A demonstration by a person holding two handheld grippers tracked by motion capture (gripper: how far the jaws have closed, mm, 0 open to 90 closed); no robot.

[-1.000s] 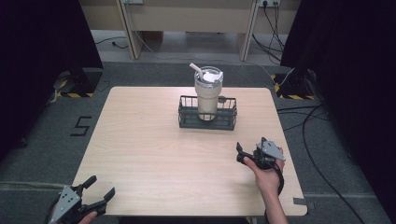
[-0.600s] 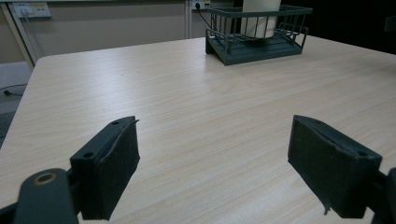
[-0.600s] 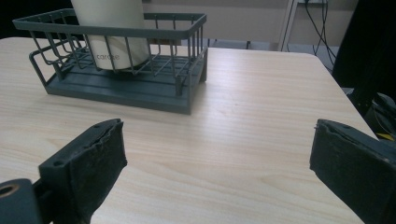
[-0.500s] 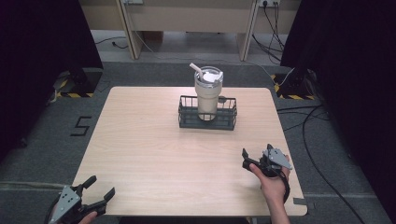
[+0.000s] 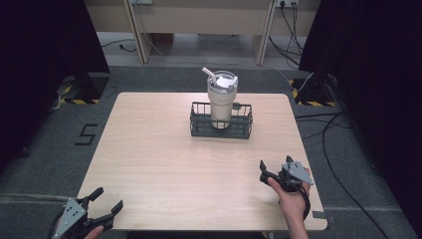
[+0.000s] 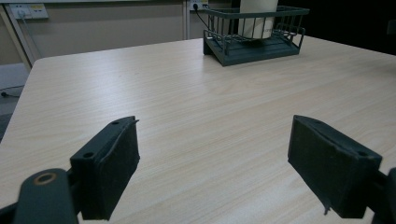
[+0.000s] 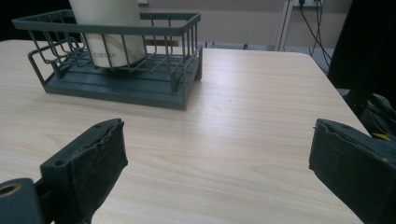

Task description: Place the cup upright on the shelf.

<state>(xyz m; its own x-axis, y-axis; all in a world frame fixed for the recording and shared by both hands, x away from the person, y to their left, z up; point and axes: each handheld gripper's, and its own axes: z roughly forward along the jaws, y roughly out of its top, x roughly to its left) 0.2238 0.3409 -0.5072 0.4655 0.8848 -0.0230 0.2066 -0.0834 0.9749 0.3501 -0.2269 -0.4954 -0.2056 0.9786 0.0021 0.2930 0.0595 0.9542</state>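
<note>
A cream tumbler (image 5: 221, 99) stands inside a dark wire basket (image 5: 221, 128) at upper centre of the table (image 5: 149, 149), while the left gripper (image 5: 102, 206) and right gripper (image 5: 265, 173), jaws wide and empty, hover low, nothing visibly started.
</note>
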